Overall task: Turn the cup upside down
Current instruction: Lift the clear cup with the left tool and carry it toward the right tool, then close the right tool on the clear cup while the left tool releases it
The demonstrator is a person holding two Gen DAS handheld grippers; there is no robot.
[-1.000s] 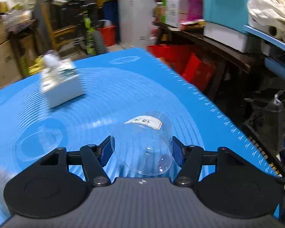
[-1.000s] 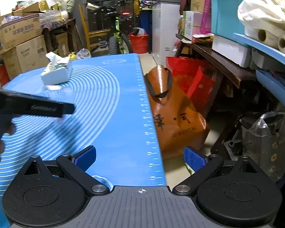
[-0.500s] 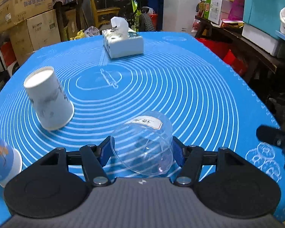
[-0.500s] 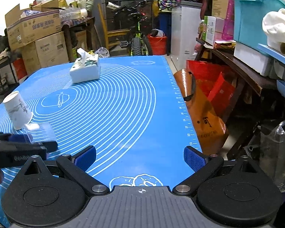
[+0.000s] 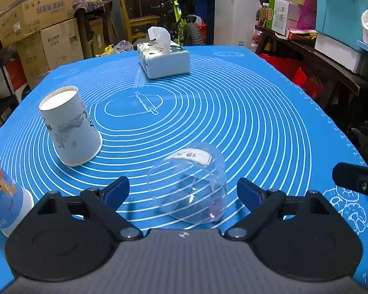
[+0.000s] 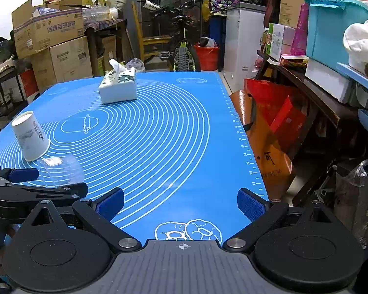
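Both sets of jaws stand spread and grip nothing: your left gripper (image 5: 183, 191) brackets the clear plastic cup (image 5: 190, 183), which sits mouth-down on the blue mat-covered surface (image 5: 233, 122), label end up, touching neither pad. Back out carelessly and a pad could clip the light cup and tip it toward the inverted white paper cup (image 5: 70, 128). Your right gripper (image 6: 180, 204) hovers well apart.

Printed cup (image 5: 2, 196): cut off by left frame edge, top hidden. Clear cup (image 6: 61, 169): near side hidden behind left tongs (image 6: 49, 183); label print too small to read. Right tongs (image 5: 355, 178): only a tip shows.
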